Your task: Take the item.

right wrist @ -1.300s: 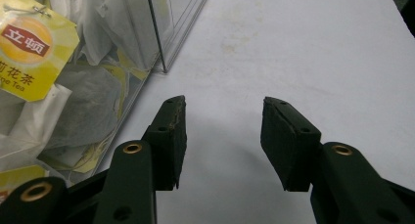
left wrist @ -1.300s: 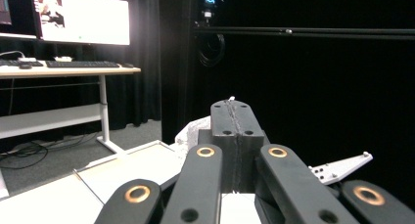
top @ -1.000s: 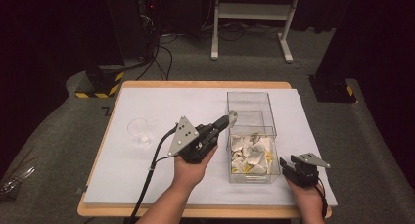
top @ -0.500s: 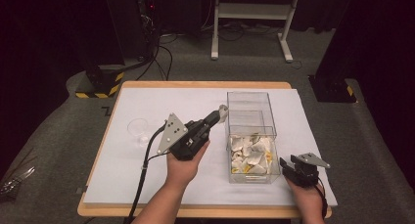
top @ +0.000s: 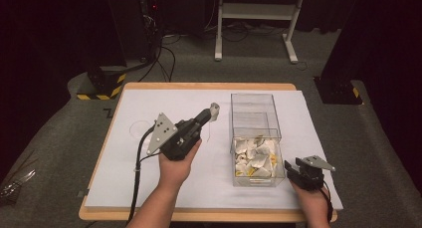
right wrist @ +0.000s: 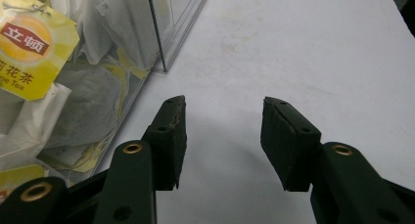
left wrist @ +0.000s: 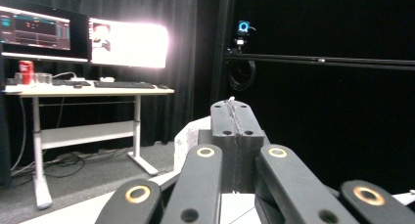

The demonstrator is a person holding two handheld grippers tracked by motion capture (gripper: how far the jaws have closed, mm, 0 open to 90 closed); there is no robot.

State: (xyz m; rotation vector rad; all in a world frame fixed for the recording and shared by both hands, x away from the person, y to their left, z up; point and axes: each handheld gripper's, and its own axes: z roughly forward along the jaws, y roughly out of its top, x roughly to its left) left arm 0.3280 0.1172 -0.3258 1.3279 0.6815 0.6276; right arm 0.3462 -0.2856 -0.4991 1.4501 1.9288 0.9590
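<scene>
My left gripper (top: pixel 210 112) hovers over the white mat, left of a clear plastic box (top: pixel 254 104), and is shut on a small white tea bag (top: pixel 214 108). The bag's thread (top: pixel 209 131) hangs down from the tip. In the left gripper view the jaws (left wrist: pixel 237 111) meet on a thin edge, with the white bag (left wrist: pixel 190 135) showing behind them. The near half of the box holds several tea bags (top: pixel 255 156) with yellow tags (right wrist: pixel 29 43). My right gripper (top: pixel 291 168) rests on the mat right of the box's near corner, open with nothing between its fingers (right wrist: pixel 222 136).
A white mat (top: pixel 164 101) covers the wooden table (top: pixel 199 215). A faint round outline, perhaps a clear cup (top: pixel 139 128), sits on the mat's left. A desk with lit monitors (left wrist: pixel 83 38) stands beyond the table. Striped bases (top: pixel 102 83) stand on the floor.
My left gripper has drawn back to the left, away from the box, carrying the tea bag with it. The right gripper has stayed where it was.
</scene>
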